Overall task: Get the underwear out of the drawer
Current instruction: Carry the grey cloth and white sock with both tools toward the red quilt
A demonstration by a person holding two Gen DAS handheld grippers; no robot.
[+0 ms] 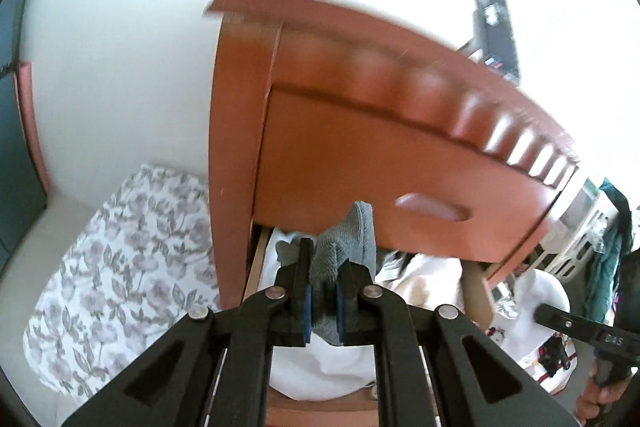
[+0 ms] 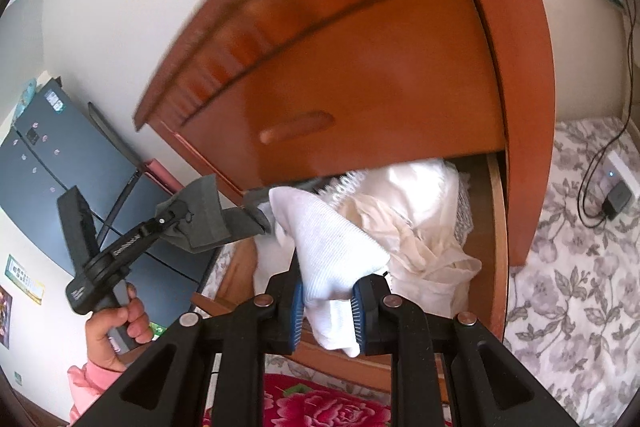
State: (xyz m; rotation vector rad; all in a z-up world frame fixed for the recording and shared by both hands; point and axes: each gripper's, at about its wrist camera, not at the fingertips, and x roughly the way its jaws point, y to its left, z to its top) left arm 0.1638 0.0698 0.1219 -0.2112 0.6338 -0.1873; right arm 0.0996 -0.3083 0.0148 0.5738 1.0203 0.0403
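Clamping grey underwear (image 1: 340, 247), left gripper (image 1: 323, 301) nearly closed.

Raised lettering runs along the black plastic arm of the hand-held gripper (image 2: 132, 239) at the frame's left, too blurred to read. Small labels on the dark grey fridge (image 2: 52, 99) are equally illegible.
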